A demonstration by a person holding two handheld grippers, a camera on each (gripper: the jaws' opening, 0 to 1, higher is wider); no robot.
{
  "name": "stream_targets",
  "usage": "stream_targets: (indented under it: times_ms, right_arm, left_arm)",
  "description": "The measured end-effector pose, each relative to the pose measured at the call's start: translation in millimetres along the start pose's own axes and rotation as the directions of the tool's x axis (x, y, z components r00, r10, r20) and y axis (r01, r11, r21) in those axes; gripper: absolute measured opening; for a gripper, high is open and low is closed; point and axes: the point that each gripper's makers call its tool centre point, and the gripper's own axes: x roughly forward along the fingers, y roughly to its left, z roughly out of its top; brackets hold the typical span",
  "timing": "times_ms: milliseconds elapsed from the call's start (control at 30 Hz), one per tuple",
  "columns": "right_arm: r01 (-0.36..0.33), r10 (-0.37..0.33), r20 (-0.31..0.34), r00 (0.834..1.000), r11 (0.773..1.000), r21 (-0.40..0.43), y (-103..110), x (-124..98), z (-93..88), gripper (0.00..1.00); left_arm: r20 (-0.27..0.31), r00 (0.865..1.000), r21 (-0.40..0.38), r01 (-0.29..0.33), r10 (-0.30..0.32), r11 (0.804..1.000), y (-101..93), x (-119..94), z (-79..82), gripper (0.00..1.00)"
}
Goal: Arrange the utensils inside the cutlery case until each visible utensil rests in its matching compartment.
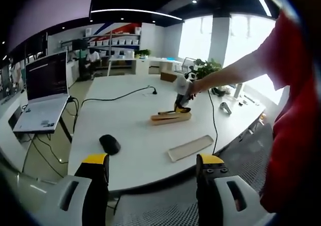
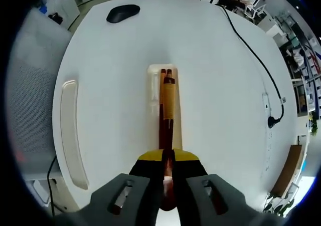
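**Utensil going into the case, lid still off**

The left gripper [image 1: 151,167] hangs open, away from the table [image 1: 125,105]. On it, the lid [image 2: 70,131] lies beside the cutlery case [image 2: 153,93]. The right gripper [image 2: 168,158] pinches a dark utensil [image 2: 162,123] over the case; seating looks unfinished.

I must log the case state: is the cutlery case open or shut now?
Open. The cutlery case shows its inside, with utensils lying in it, and its lid lies apart on the table.
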Motion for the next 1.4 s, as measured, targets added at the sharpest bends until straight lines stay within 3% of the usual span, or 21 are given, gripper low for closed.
stream_targets:
  times_ms: [533, 1400]
  right_arm:
    - [-0.027, 0.027, 0.006, 1.0, 0.999, -0.029, -2.0, 14.1, 15.2, 0.01]
    - [-0.062, 0.063, 0.004, 0.998, 0.993, -0.101, 7.9, 28.0, 16.9, 0.01]
  left_arm:
    - [-0.019, 1.0, -0.009, -0.012, 0.012, 1.0, 5.4, 0.1, -2.3, 0.72]
    - [-0.05, 0.999, -0.017, -0.014, 0.013, 1.0, 2.3, 9.4, -6.7, 0.72]
